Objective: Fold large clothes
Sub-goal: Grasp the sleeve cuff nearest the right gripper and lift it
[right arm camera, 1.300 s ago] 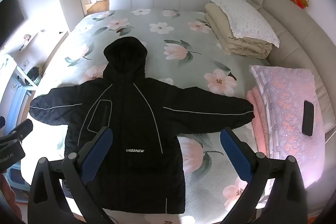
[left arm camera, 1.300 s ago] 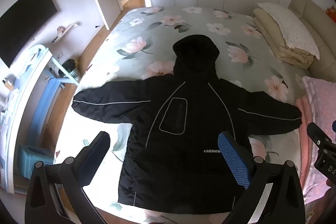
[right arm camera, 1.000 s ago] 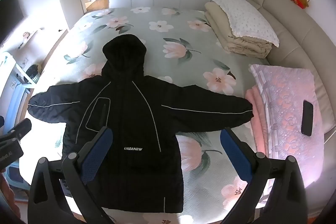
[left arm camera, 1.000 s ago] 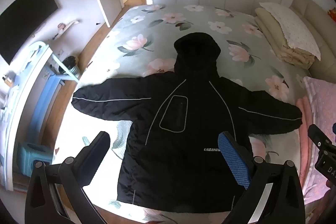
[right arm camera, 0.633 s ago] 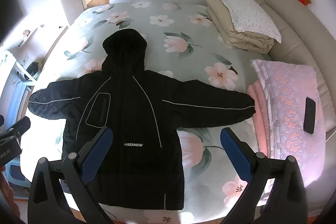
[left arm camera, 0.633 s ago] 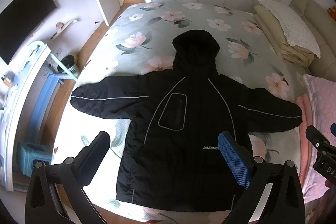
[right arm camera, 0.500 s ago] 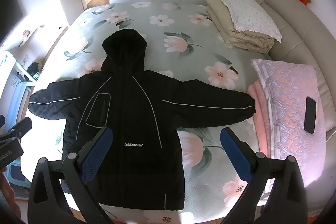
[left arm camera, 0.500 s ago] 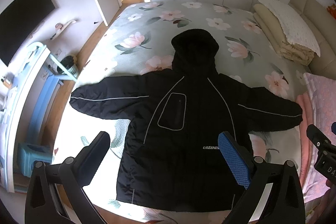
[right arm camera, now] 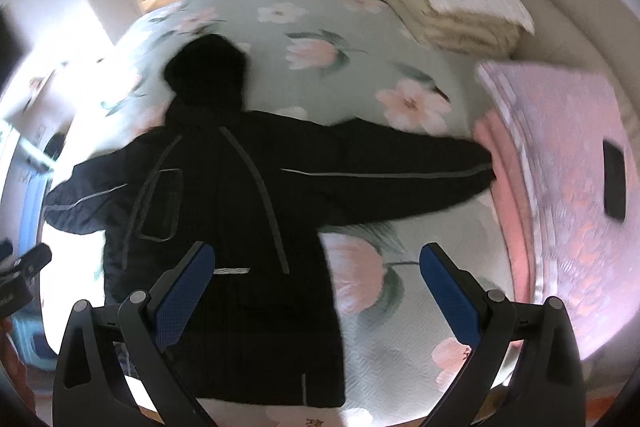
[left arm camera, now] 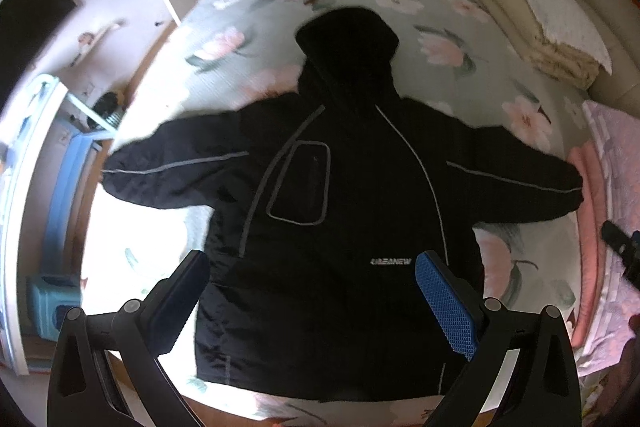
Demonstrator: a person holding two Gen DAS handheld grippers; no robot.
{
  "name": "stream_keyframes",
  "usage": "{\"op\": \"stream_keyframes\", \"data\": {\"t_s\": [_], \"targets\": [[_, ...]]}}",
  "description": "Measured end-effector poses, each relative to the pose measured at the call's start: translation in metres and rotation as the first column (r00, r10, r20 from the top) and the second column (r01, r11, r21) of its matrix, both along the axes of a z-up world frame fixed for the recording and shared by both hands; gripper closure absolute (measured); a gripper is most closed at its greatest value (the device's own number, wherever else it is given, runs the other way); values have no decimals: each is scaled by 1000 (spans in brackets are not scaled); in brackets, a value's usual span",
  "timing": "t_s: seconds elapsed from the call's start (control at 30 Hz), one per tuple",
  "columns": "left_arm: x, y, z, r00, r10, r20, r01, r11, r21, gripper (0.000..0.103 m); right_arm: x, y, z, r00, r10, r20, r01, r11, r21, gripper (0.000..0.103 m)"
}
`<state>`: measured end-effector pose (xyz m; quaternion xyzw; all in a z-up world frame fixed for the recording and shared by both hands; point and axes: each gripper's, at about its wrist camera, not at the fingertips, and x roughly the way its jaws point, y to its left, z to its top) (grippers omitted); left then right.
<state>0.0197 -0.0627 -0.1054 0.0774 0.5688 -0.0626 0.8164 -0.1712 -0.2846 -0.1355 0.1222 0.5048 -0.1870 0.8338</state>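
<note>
Floral bed [left arm camera: 452, 7] bears a puffy jacket [left arm camera: 340, 227] (soft, bulky); both grippers [left arm camera: 316, 291] [right arm camera: 316, 283] gape empty; take the cuffs.

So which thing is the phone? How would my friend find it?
Start at the big flowery green bed. Look at the folded pink patterned blanket along its side. The flat black rectangular phone lies on top, the only small dark thing there.

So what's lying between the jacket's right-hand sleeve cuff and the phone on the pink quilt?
In the right wrist view, only folded pink bedding: the jacket cuff meets its edge, and the phone rests on top.
</note>
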Motion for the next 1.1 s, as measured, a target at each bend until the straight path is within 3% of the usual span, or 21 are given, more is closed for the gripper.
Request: {"op": "stream_keyframes", "data": {"t_s": [0.17, 0.33, 0.43, 0.53, 0.63, 0.97, 1.1], "targets": [[18, -27, -78, 1000, -7, -14, 7, 1000, 20, 1, -13, -107, -64, 978, -209, 15, 209, 978, 8, 0], [46, -54, -173, 1000, -5, 9, 4, 1000, 19, 1, -30, -227, -138, 891, -443, 99, 430, 894, 122, 1], [59, -73, -225, 999, -23, 27, 22, 999, 27, 1, -30, -279, -182, 851, -512, 112, 484, 850, 208, 10], [72, -86, -264, 999, -29, 25, 29, 999, 29, 1, -19, -322, -227, 825, -558, 88, 531, 820, 214, 16], [80, -94, -285, 999, -34, 38, 33, 999, 37, 1, -9, -345, -253, 820, -567, 77, 539, 811, 227, 24], [91, -101, -332, 999, -15, 29, 14, 999, 52, 1, 26, -394, -295, 798, -594, 101, 571, 800, 185, 28], [89, -106, -337, 999, -13, 49, 10, 999, 48, 0, 40, -394, -300, 823, -560, 97, 538, 822, 184, 33]]}}
